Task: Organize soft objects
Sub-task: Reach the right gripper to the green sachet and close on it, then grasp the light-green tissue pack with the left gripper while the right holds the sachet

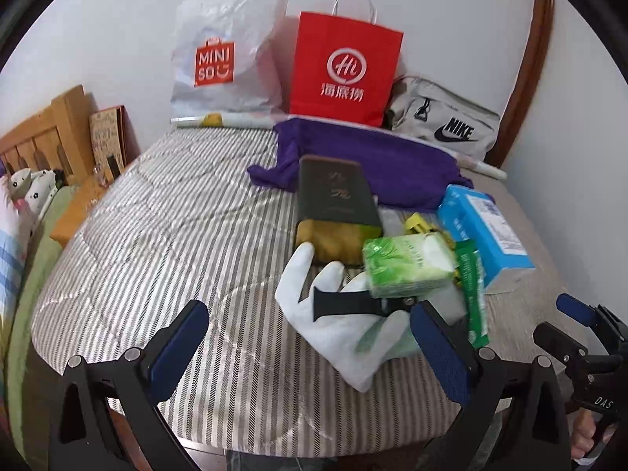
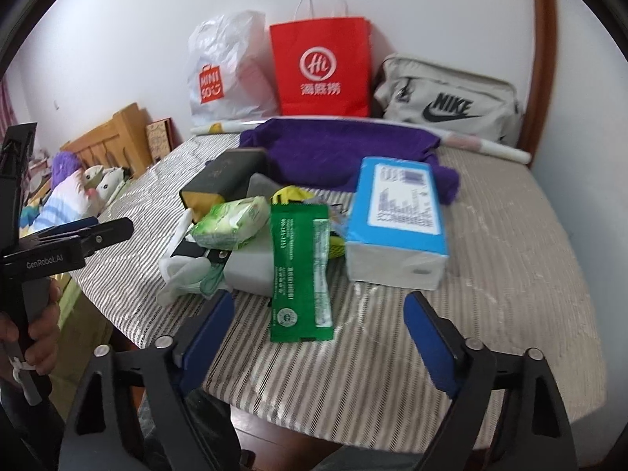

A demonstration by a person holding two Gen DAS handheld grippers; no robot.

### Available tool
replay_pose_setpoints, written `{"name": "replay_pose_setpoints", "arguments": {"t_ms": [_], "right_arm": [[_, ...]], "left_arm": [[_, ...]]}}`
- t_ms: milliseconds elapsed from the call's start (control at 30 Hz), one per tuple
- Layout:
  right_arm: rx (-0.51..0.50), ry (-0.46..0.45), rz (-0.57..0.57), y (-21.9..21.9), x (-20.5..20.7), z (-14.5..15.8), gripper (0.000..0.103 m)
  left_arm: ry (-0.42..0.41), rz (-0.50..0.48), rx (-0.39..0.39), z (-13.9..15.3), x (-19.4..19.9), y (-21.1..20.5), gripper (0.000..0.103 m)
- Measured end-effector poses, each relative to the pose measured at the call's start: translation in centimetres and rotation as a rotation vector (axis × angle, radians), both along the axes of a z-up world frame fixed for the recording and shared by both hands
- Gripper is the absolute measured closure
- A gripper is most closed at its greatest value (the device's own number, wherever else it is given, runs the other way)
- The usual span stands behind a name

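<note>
A pile of small items lies on the striped mattress (image 1: pixel 157 235). A white glove (image 1: pixel 333 329) with a black strap (image 1: pixel 345 304) on it lies just ahead of my left gripper (image 1: pixel 310 345), which is open and holds nothing. Beside the glove are a green tissue pack (image 1: pixel 408 271), a green sachet (image 1: pixel 473 294), a blue tissue box (image 1: pixel 482 231), a dark box (image 1: pixel 333 196) and a purple cloth (image 1: pixel 376 161). My right gripper (image 2: pixel 320 333) is open; the green sachet's (image 2: pixel 300 267) near end lies between its fingers, untouched. The blue tissue box (image 2: pixel 396 212) sits just beyond.
Against the back wall stand a white Miniso bag (image 1: pixel 223 55), a red paper bag (image 1: pixel 345 66) and a grey Nike bag (image 1: pixel 443 117), with a rolled poster (image 1: pixel 219 119) in front. A wooden headboard (image 1: pixel 43 133) and plush toys (image 2: pixel 98 180) are at the left.
</note>
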State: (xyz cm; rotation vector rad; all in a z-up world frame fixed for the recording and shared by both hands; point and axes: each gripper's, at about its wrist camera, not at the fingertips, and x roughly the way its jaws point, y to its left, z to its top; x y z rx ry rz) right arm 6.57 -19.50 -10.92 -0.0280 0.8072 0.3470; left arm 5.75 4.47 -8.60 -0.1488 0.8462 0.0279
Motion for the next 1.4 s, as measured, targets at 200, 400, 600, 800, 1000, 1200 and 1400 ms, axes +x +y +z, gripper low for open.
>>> {"name": "replay_pose_setpoints", "arguments": {"t_ms": [200, 400, 600, 800, 1000, 1200, 1400], "right_arm": [[0.053, 0.053, 0.054, 1.1, 2.3, -2.1, 0.025], [0.014, 0.092, 0.081, 2.5, 4.1, -4.2, 0.033], [-0.02, 0.132, 0.099, 3.5, 5.2, -6.3, 0.04], [-0.024, 0.136, 0.139, 3.9, 5.6, -7.0, 0.057], [-0.043, 0.097, 0.117, 3.0, 4.5, -6.0, 0.061], [-0.02, 0.063, 0.104, 0.9, 2.6, -4.8, 0.061], [-0.015, 0.036, 0.107, -0.7, 1.0, -4.3, 0.061]], "left_arm": [[0.021, 0.005, -0.023, -1.7, 0.9, 1.1, 0.0], [0.031, 0.004, -0.047, -2.8, 1.2, 2.1, 0.0], [0.039, -0.003, -0.063, -3.4, 1.4, 2.5, 0.0], [0.047, -0.028, -0.073, -3.7, 1.7, 2.3, 0.0], [0.059, -0.044, -0.071, -3.8, 1.7, 1.7, 0.0], [0.047, -0.071, -0.1, -3.2, 1.5, 0.7, 0.0], [0.029, -0.158, -0.156, -2.6, 2.8, -2.1, 0.0]]}}
